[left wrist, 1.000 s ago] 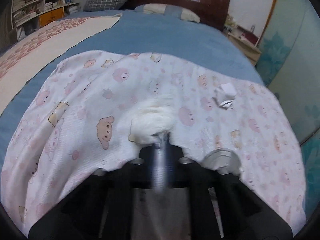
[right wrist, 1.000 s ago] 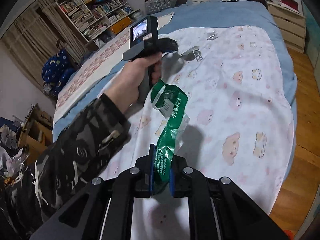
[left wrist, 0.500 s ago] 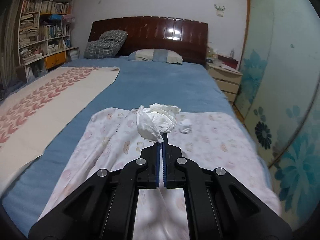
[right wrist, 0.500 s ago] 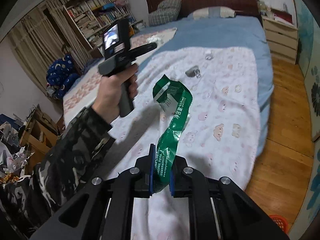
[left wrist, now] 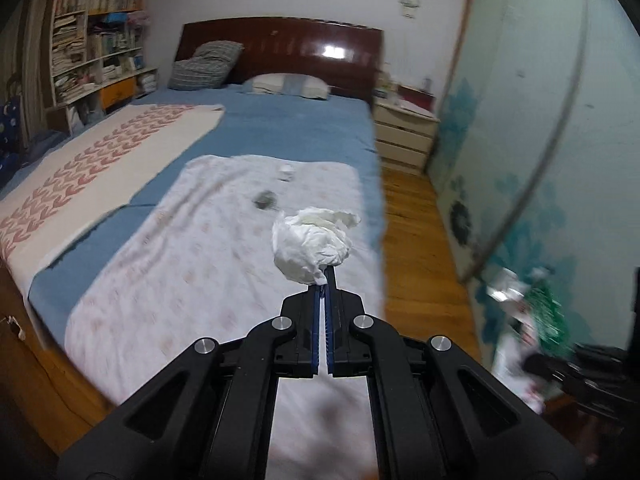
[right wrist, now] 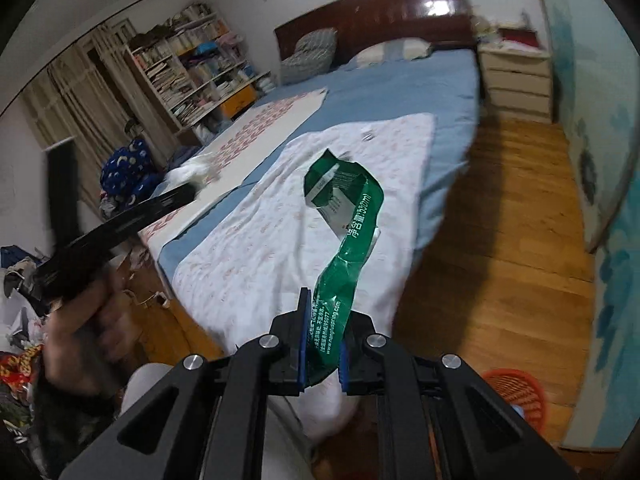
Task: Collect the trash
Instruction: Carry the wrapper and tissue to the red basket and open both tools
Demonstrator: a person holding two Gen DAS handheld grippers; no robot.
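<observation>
1. The left gripper [left wrist: 323, 280] is up above the bed, its two blue-lined fingers pressed together on the tail of a crumpled white tissue wad [left wrist: 314, 244], a soft, creased ball with ragged edges, sitting right at the fingertips.
2. Over on the other side, the right gripper [right wrist: 323, 316] is pinching a green plastic wrapper [right wrist: 347, 224]: a long glossy strip with white printed lettering, twisting upward and curling over into a loop at its top (the loop shows a paler printed panel).
3. Both pieces of trash are in the air, clear of the bedding.
4. Below them, a white blanket [left wrist: 208, 248] with a faint pink print lies rumpled over a blue sheet [left wrist: 288, 136].
5. Two scraps sit on that blanket toward its far edge: a small grey lump [left wrist: 265, 199] and, beyond it, a small white piece [left wrist: 286, 171] (both too blurred to tell what they are made of).
6. In the right wrist view, an orange plastic basket [right wrist: 516, 394] with a mesh wall sits low at the right on the wooden plank floor [right wrist: 500, 216].
7. At the head of the bed, a glossy dark wooden headboard [left wrist: 288, 52], and a packed bookshelf [left wrist: 96, 36] along the left wall.
8. The left wrist view catches the wrapper at the right edge too, heavily smeared.
</observation>
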